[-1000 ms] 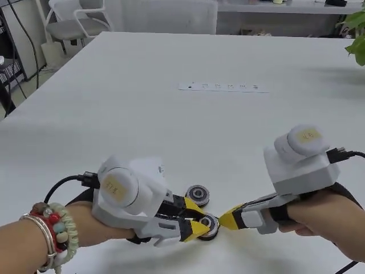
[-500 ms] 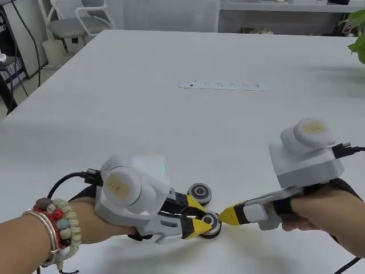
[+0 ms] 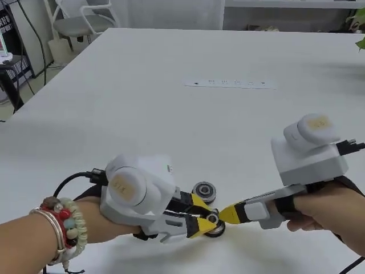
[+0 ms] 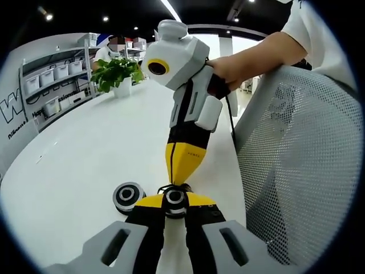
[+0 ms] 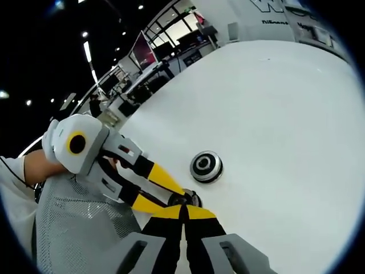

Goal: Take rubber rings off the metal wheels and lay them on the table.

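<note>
White counter [image 3: 114,108] carried everything. One metal wheel [image 4: 174,200] sat on it, pinched between the jaws of your left hand-held gripper [image 3: 204,216]. Your right hand-held gripper [image 3: 223,214] met that wheel from the opposite side, jaws pressed together, tips at its rim. A second wheel [image 3: 204,191] lay just beyond the pinched wheel, untouched. Well beyond it lay a power strip [image 3: 230,84].

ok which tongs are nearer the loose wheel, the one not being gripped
Left. The left tongs clamp the second wheel, one jaw running right beside the loose wheel. The right tongs touch the second wheel from its opposite side, farther off.
</note>
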A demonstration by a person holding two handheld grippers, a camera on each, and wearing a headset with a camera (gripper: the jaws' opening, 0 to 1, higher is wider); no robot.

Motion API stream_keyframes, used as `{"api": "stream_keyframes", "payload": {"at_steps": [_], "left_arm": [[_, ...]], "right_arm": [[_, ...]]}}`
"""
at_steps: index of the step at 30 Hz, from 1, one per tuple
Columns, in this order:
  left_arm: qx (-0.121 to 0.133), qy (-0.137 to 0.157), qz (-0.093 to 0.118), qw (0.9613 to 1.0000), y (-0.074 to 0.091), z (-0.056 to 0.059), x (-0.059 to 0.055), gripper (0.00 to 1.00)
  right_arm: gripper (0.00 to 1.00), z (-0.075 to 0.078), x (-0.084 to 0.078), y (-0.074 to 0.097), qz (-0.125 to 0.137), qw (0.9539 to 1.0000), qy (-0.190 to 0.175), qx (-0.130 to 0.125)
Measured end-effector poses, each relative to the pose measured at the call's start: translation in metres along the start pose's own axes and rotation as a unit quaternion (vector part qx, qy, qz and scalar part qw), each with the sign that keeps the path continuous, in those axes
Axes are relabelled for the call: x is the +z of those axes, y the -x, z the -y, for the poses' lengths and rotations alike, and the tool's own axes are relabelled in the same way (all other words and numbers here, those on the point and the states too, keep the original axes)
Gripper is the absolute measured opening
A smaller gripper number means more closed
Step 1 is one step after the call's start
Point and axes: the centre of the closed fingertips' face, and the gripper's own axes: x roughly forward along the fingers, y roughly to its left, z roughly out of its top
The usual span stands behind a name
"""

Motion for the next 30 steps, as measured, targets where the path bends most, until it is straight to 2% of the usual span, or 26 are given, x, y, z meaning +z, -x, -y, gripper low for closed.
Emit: {"api": "stream_keyframes", "payload": {"at_steps": [1, 2, 4, 5, 8, 10, 11, 12, 14, 19, 22, 24, 27, 29, 30], "left_arm": [[0.001, 0.001, 0.0, 1.0, 0.0, 0.0, 0.0, 0.08], [0.003, 0.001, 0.001, 1.0, -0.001, -0.001, 0.0, 0.08], [0.005, 0.003, 0.0, 1.0, -0.001, -0.001, 0.001, 0.08], [0.005, 0.004, 0.001, 1.0, -0.001, -0.001, 0.001, 0.08], [0.005, 0.014, 0.002, 0.9999, -0.001, -0.001, 0.001, 0.08], [0.01, 0.044, 0.005, 0.999, -0.001, -0.002, 0.001, 0.08], [0.007, 0.032, 0.005, 0.9995, -0.002, -0.002, 0.002, 0.08], [0.007, 0.032, 0.005, 0.9994, -0.002, -0.002, 0.002, 0.08], [0.007, 0.056, 0.007, 0.9984, -0.003, -0.003, 0.003, 0.09], [0.0, 0.045, -0.004, 0.999, -0.002, -0.001, 0.003, 0.12], [-0.005, 0.04, -0.002, 0.9992, 0.001, 0.0, 0.008, 0.18], [-0.024, 0.023, -0.019, 0.9993, 0.005, 0.005, 0.008, 0.25], [-0.033, 0.015, -0.017, 0.9992, 0.014, 0.007, 0.014, 0.32], [-0.041, 0.03, -0.012, 0.9986, 0.019, 0.009, 0.018, 0.37], [-0.042, 0.028, -0.011, 0.9987, 0.022, 0.009, 0.021, 0.4]], "right_arm": [[0.0, -0.008, 0.004, -0.001, 0.011, 0.9997, 0.002, 0.023], [0.0, -0.017, 0.007, -0.001, 0.017, 0.9988, -0.013, 0.044], [0.0, -0.008, 0.004, -0.002, 0.004, 0.9999, 0.01, 0.005], [0.0, -0.005, 0.001, -0.002, -0.003, 0.9996, 0.026, -0.006], [0.0, -0.006, -0.003, -0.005, -0.009, 0.9998, 0.019, 0.001], [0.0, -0.003, -0.003, -0.004, -0.01, 0.9998, 0.018, -0.004], [0.0, -0.002, -0.003, -0.004, -0.01, 0.9998, 0.018, -0.006], [0.0, -0.001, -0.003, -0.004, -0.009, 0.9998, 0.018, -0.007], [0.0, 0.0, -0.002, -0.003, -0.008, 0.9997, 0.019, -0.011], [0.0, 0.005, 0.001, 0.0, -0.001, 0.9998, 0.011, -0.017], [0.0, 0.008, 0.003, 0.003, 0.005, 0.9998, 0.007, -0.019], [0.0, 0.01, 0.006, 0.007, 0.011, 0.9996, 0.01, -0.026], [0.0, 0.012, 0.012, 0.014, 0.025, 0.999, 0.015, -0.034], [0.0, 0.011, 0.016, 0.017, 0.034, 0.9989, 0.012, -0.031], [0.0, 0.009, 0.019, 0.018, 0.039, 0.9987, 0.009, -0.03]]}}
